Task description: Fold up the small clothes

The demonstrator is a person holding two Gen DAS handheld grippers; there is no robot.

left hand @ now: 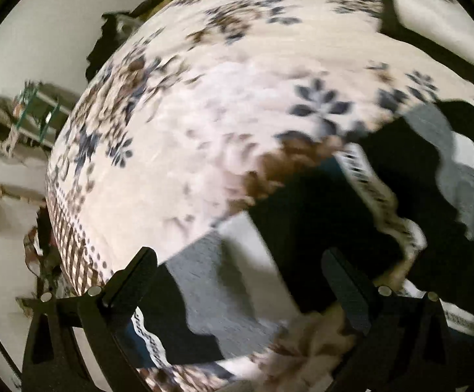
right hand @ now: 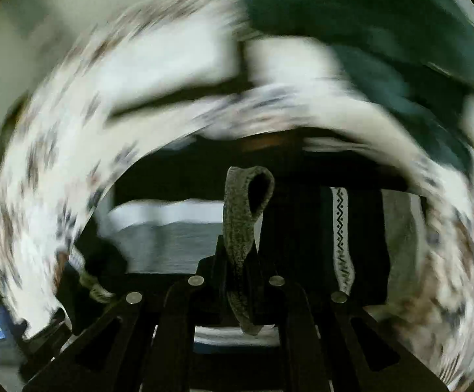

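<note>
A grey knitted garment (right hand: 248, 228) is being pinched by the right claw (right hand: 242, 261); the left claw (left hand: 246, 281), gaping empty, is being positioned for a second corner

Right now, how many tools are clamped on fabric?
1. The right tool is shut on a grey knit strip. The left tool is open above the clothes, gripping nothing.

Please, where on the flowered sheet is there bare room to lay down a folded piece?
The flowered sheet is bare across its middle and top, between the patterned border and the dark and grey clothes. Crowded: lower right, where the clothes pile up before the open left gripper.
</note>
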